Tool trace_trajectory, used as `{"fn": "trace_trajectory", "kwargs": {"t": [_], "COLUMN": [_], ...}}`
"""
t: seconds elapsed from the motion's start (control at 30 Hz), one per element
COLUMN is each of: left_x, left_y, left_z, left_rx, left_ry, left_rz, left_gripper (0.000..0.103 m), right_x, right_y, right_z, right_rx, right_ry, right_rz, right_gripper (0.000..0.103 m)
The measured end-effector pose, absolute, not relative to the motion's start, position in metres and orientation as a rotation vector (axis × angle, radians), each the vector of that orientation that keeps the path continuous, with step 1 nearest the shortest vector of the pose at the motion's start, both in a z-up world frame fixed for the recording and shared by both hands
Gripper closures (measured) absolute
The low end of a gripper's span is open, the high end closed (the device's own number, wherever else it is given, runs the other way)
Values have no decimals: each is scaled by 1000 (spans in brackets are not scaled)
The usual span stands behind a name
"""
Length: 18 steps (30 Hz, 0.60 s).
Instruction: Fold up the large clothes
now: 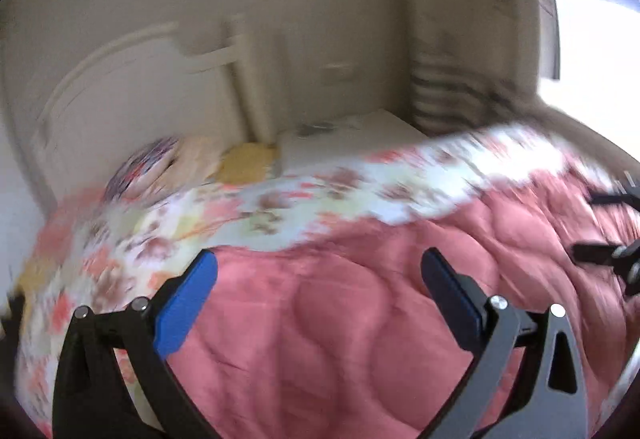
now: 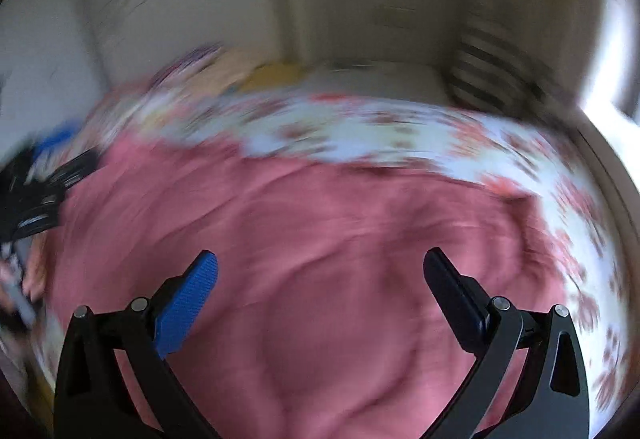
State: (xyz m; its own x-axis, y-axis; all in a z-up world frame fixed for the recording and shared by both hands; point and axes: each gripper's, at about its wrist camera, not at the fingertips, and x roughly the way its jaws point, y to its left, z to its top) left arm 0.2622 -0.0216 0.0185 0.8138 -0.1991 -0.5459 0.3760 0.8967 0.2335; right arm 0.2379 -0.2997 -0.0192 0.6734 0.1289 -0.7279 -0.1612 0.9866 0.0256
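While the left wrist view is showing the left gripper (image 1: 318,271) hovering with its blue-padded fingers (image 1: 186,303) spread wide and gripping nothing, the pink quilted comforter (image 1: 340,319) is lying spread beneath it over a floral-printed bedsheet (image 1: 280,203), with a cream curved headboard (image 1: 132,87), a striped cushion (image 1: 444,95) and a white bedside surface (image 1: 360,135) standing beyond, and the right gripper (image 1: 612,239) is showing at the right edge over the same comforter. Where the blurred right wrist view is looking, the right gripper (image 2: 320,271) is likewise hanging wide apart and empty above the pink comforter (image 2: 320,239), which is covering most of the floral sheet (image 2: 360,135), and the left gripper (image 2: 36,191) is appearing at the left edge, its state impossible to tell there.
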Motion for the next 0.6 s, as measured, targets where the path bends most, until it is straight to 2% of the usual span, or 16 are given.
{"fn": "trace_trajectory", "kwargs": {"t": [0.13, 0.17, 0.47, 0.6], "left_x": [276, 277, 281, 272], "left_y": [-52, -48, -33, 11], "left_z": [-44, -49, -40, -22], "left_rx": [443, 408, 335, 277], "left_ry": [688, 669, 710, 654], "left_rz": [-325, -329, -325, -190], "left_gripper": [2, 2, 2, 2], "right_x": [242, 243, 240, 210], "right_y": [-260, -262, -282, -331], "right_z": [-52, -56, -47, -30], "right_rx": [-182, -169, -77, -38], "right_ry": [863, 857, 877, 822], "right_rz": [156, 151, 154, -4], "right_gripper": [4, 4, 5, 5]}}
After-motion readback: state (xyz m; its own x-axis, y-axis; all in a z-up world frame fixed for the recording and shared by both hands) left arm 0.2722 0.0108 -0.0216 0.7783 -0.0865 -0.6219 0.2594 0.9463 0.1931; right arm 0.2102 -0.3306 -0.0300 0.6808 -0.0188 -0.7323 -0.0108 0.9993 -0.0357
